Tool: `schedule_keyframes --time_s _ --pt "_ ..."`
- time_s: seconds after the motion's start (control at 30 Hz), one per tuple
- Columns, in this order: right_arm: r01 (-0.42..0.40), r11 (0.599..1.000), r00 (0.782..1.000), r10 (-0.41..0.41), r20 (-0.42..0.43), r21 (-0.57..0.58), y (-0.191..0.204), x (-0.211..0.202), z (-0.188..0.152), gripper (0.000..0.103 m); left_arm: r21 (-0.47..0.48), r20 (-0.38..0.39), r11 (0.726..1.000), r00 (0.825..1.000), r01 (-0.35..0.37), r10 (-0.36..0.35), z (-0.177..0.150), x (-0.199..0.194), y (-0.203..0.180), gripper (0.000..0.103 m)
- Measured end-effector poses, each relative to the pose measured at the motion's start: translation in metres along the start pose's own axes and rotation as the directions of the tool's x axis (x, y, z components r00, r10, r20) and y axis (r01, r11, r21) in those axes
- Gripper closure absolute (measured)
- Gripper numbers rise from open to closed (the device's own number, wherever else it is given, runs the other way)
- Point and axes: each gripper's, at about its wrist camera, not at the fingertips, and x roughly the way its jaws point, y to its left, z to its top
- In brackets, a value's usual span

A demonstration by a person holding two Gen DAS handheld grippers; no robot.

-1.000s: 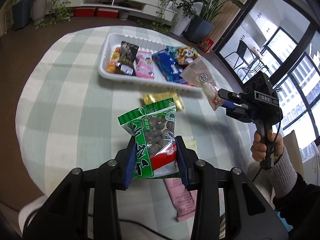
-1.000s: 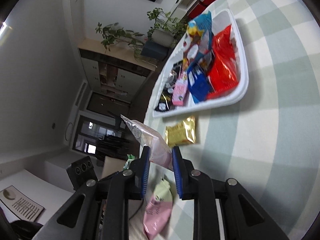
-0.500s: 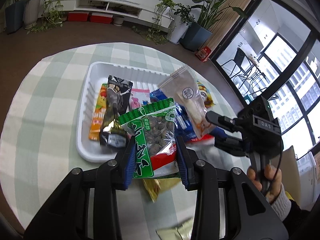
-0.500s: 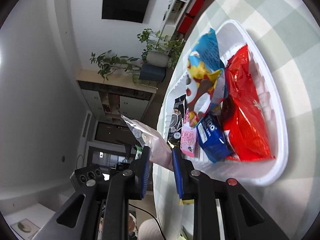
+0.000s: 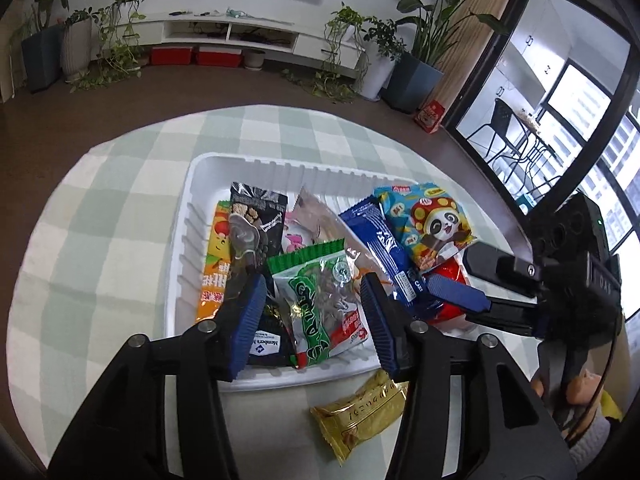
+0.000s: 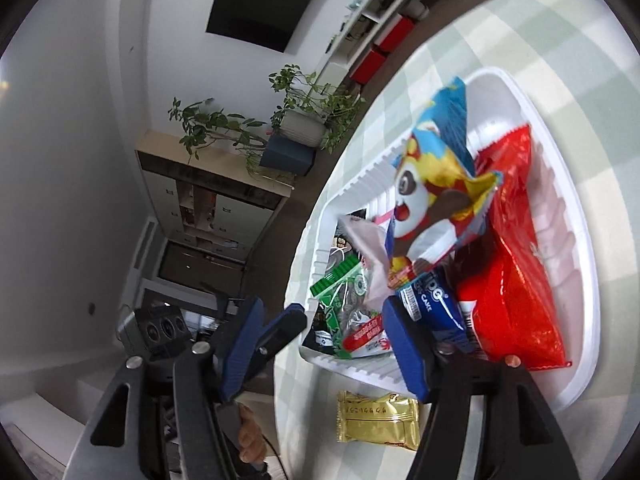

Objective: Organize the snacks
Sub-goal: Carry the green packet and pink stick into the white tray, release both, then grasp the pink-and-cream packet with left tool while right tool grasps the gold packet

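Observation:
A white tray [image 5: 200, 184] on the green checked table holds several snack packs. My left gripper [image 5: 314, 312] is open over the tray's near side; the green pack [image 5: 320, 296] lies loose in the tray between its spread fingers. A clear pack [image 5: 320, 220] lies beside it, partly under it. My right gripper [image 6: 320, 344] is open above the tray's near corner [image 6: 320, 360]; the green pack [image 6: 344, 304] and clear pack [image 6: 368, 240] lie beyond it. The right gripper also shows in the left wrist view [image 5: 472, 280].
In the tray lie a panda pack [image 5: 432, 220], a blue cake pack [image 5: 384, 248], a red pack [image 6: 516, 280], a black pack [image 5: 256, 216] and an orange pack [image 5: 214, 264]. A gold pack [image 5: 360, 416] lies on the table just outside the tray's near rim.
Both grippers moved over the tray and opened. The green pack dropped from the left gripper and the clear pack from the right gripper; both now lie in the tray.

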Motion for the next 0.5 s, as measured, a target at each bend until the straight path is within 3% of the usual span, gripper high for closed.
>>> schedule_keyframes --time_s 0.27,0.43,0.5 --pt "0.114 0.968 0.993 -0.118 -0.005 -0.224 0.021 -0.02 -0.031 0.032 0.053 0.059 0.998 0.998 -0.02 0.017 -0.024 -0.052 -0.013 0.048" --pt "0.198 0.883 0.966 -0.249 -0.068 -0.425 0.036 -0.037 -0.073 0.032 0.067 0.013 0.998 1.0 0.014 -0.015 -0.069 -0.08 -0.018 0.048" --pt "0.224 0.83 0.944 -0.315 -0.097 -0.511 0.04 -0.044 -0.099 0.032 0.081 -0.03 0.996 0.999 0.025 -0.022 -0.092 -0.088 -0.02 0.048"
